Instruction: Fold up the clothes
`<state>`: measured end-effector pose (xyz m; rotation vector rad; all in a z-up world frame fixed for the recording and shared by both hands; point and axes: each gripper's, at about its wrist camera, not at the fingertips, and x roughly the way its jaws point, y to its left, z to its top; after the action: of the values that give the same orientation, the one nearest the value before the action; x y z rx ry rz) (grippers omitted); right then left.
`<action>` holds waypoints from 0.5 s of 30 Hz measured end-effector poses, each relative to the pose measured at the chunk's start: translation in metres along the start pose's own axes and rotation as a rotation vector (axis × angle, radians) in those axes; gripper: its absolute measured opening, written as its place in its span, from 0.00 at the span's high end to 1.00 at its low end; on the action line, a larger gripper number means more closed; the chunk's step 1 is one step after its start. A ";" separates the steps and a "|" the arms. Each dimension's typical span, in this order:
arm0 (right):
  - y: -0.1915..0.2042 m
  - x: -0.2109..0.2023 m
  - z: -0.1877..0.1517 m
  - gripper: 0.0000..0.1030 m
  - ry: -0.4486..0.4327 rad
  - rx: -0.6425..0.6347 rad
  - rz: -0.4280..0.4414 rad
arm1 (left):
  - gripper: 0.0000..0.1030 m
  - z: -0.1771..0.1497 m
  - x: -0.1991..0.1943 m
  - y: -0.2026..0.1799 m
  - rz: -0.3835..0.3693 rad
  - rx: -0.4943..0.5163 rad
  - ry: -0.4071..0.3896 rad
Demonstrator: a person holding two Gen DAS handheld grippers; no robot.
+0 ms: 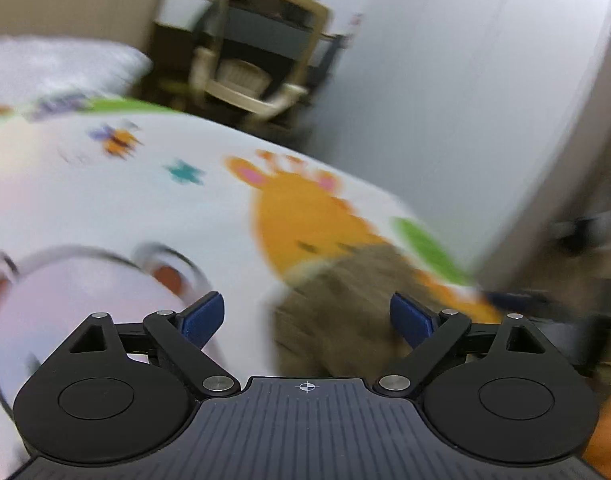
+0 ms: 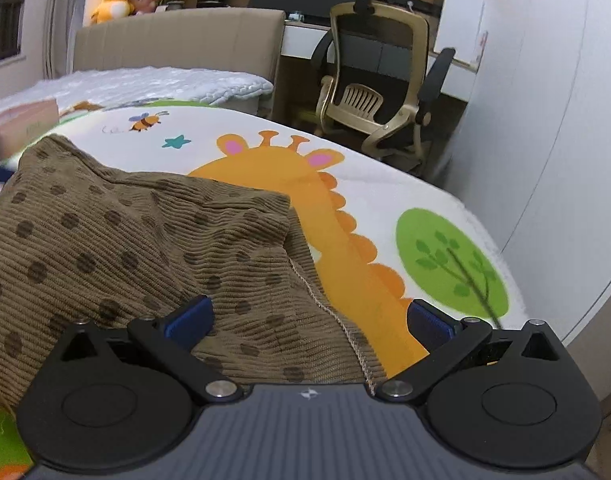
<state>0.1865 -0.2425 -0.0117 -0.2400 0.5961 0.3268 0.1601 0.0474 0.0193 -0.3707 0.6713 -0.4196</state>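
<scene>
A brown corduroy garment with dark dots (image 2: 117,240) lies on the bed's cartoon sheet (image 2: 265,136), one layer folded over another, its stitched hem running toward the camera. My right gripper (image 2: 309,322) is open just above the garment's near right edge, and its blue pads grip nothing. In the blurred left wrist view the same brown garment (image 1: 345,300) lies ahead between and beyond the jaws. My left gripper (image 1: 307,320) is open, its blue pads wide apart with no cloth pinched between them.
A beige and black office chair (image 2: 381,80) stands beyond the bed by a desk. A white wall (image 2: 545,120) runs along the right side. A pale quilted blanket (image 2: 153,84) and padded headboard (image 2: 177,40) lie at the far end. A cardboard box (image 2: 21,124) sits far left.
</scene>
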 end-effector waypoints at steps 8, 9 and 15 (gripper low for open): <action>0.005 -0.045 0.004 0.00 -0.188 -0.021 -0.062 | 0.48 -0.023 0.018 -0.035 -0.130 0.089 0.083; 0.006 -0.055 0.006 0.00 -0.233 -0.032 -0.067 | 0.55 -0.018 0.019 -0.036 -0.140 0.096 0.064; 0.037 -0.050 0.000 0.00 -0.175 -0.171 0.018 | 0.53 -0.013 0.043 -0.032 0.003 0.192 0.027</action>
<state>0.1336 -0.2197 0.0132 -0.3665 0.3983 0.4122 0.1735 -0.0029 0.0024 -0.1821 0.6518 -0.4825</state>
